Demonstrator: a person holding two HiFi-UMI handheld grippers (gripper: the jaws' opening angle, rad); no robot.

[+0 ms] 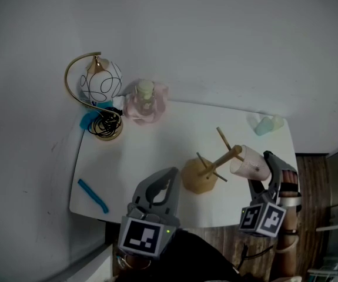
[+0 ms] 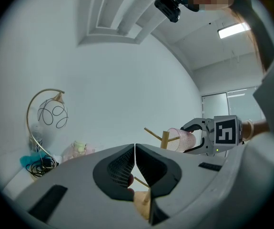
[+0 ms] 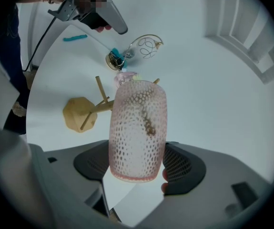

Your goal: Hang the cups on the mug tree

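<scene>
The wooden mug tree [image 1: 204, 172] stands on the white table [image 1: 157, 145], its pegs slanting up to the right. My right gripper [image 1: 261, 170] is shut on a pink dotted cup [image 1: 249, 162], held on its side with its mouth over the tip of an upper peg. In the right gripper view the cup [image 3: 137, 128] fills the space between the jaws, a brown peg shows dimly through its wall, and the tree [image 3: 84, 112] lies behind. My left gripper [image 1: 157, 195] hangs over the table's front edge, shut with nothing in it [image 2: 135, 156].
A gold arc lamp with a wire-patterned globe [image 1: 98, 87] stands at the back left beside a pink object [image 1: 145, 101]. A pale green cup [image 1: 268, 124] lies at the back right corner. A teal strip [image 1: 92, 195] lies near the front left edge.
</scene>
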